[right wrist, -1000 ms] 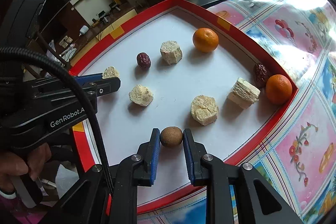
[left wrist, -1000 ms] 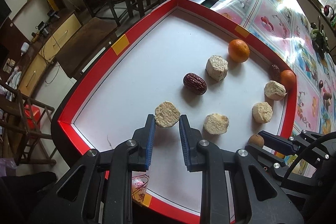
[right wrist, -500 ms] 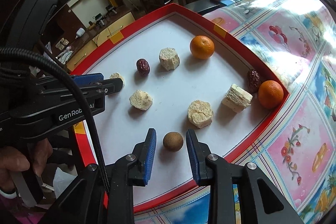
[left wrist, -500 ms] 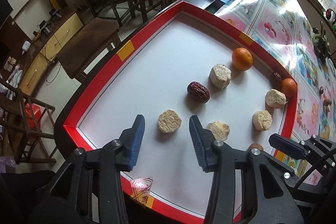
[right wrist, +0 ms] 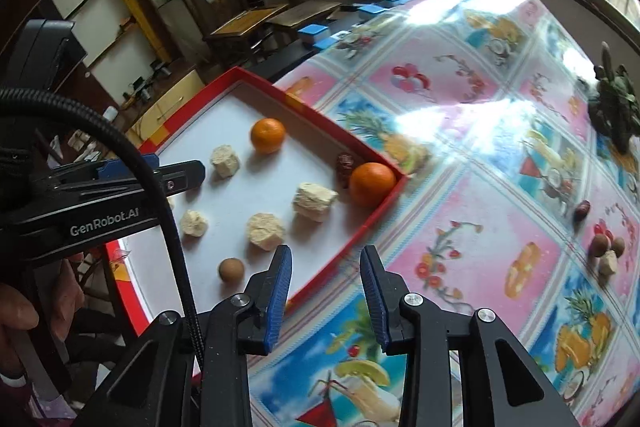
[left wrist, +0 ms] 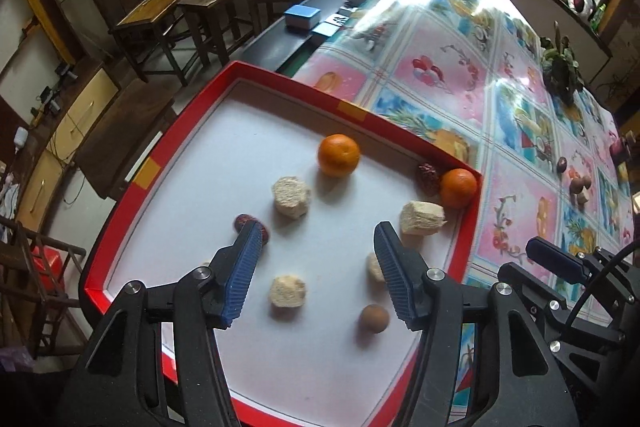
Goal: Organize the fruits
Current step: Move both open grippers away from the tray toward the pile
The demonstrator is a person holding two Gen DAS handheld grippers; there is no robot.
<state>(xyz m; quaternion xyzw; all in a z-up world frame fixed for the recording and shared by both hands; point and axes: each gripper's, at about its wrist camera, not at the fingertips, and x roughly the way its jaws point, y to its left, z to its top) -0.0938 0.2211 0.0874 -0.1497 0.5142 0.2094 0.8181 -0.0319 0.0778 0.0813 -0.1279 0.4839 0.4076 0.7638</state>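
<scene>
Left of right hand-held gripper (right wrist: 325,277): longan (right wrist: 231,269)

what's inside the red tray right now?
In the red tray: two oranges, two red dates, one brown round fruit and pale chunks. The left gripper's fingers cover part of one date and two chunks.

red date (left wrist: 245,223) part hid by fingers (left wrist: 244,267) | beige chunk (left wrist: 374,267) half hid
</scene>
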